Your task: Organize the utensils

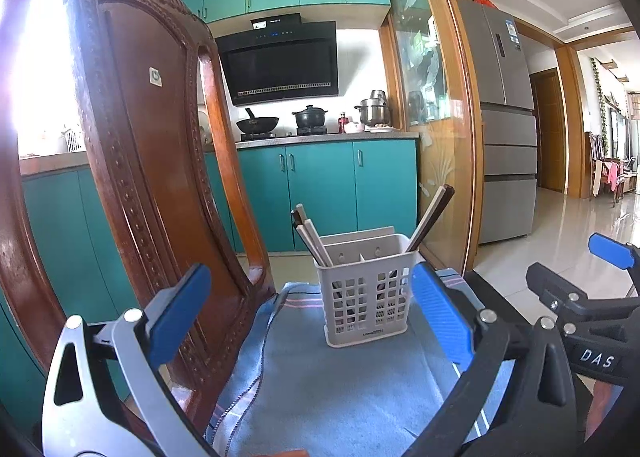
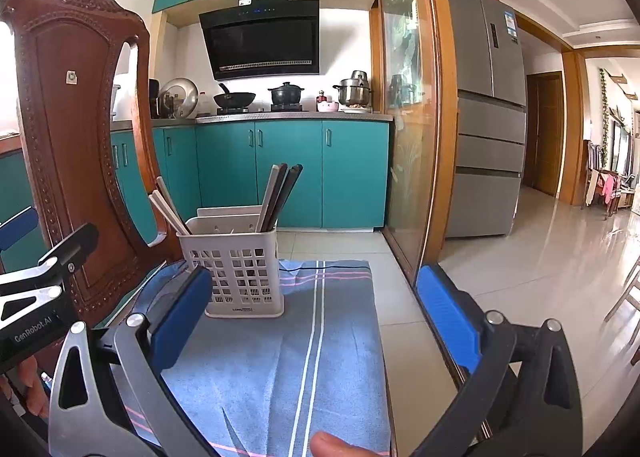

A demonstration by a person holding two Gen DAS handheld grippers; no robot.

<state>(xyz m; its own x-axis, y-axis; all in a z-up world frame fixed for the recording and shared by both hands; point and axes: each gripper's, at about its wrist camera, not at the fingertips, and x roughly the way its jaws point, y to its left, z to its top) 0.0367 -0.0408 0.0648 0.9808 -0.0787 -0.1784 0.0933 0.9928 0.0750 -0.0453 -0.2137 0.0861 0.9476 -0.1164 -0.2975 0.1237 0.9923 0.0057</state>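
Chopsticks upright in white slotted plastic caddy, tips hidden; left tool and right tool spread, empty, over blue striped cloth.

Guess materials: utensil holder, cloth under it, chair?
Utensil holder: looks like matte white moulded plastic, with a grid of cut-outs. Cloth: soft blue woven fabric, creased, striped. Chair: glossy reddish-brown carved wood, probably varnished.

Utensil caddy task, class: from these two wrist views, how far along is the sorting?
Done: the white slotted plastic caddy on the blue striped cloth already holds pale chopsticks in one compartment and dark chopsticks in another. In hand: nothing; the left gripper and right gripper are both open and empty. Left: no loose utensils show on the cloth, so it looks about finished.
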